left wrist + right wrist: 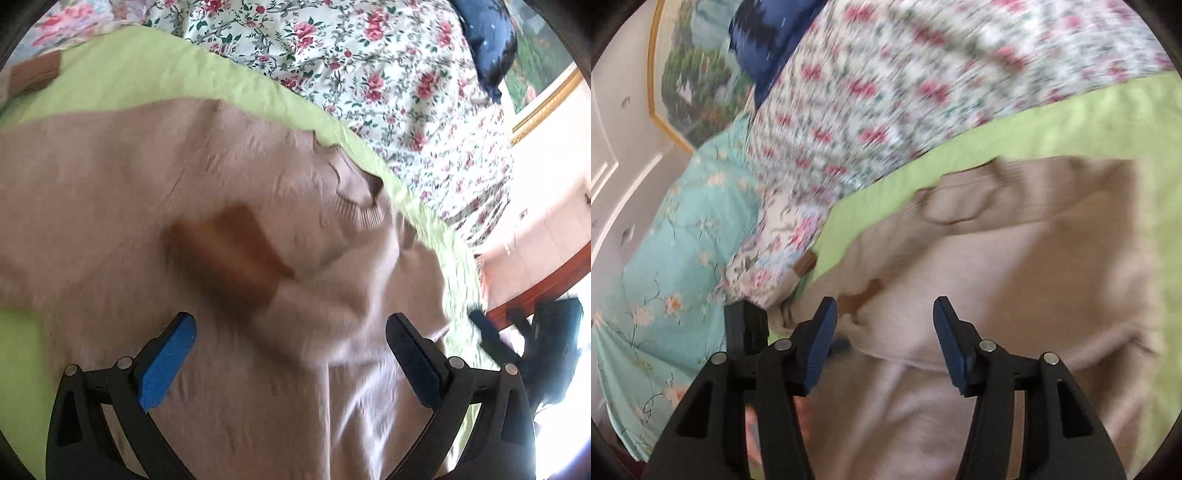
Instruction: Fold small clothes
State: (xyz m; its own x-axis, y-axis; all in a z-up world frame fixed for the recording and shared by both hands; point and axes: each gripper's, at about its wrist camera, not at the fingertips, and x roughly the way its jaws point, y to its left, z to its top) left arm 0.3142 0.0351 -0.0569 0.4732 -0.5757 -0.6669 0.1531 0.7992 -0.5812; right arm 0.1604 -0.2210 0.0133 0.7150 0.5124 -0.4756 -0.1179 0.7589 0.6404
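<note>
**A:** How far had you got with the folding at that point?

**B:** Not far, by my reading. The beige sweater (229, 177) lay on the green sheet (155, 70), its neckline (364, 195) toward the floral quilt (369, 55). One sleeve with a brown cuff (229, 258) was laid across the chest, so you seemed to have one side brought in. The body was not yet doubled over, and the cloth near you was rumpled.

**A:** And my tongs?

**B:** Your left gripper (291, 332) stood wide apart above the sweater, nothing between its pads. Your right gripper (884, 314) was apart too, less widely, over a ridge of the sweater (1015, 277) near the folded sleeve; I couldn't tell whether its tips touched the fabric, since the view was blurred. Neither held anything.

**A:** What remained?

**B:** Probably the other side and the final fold.
</note>
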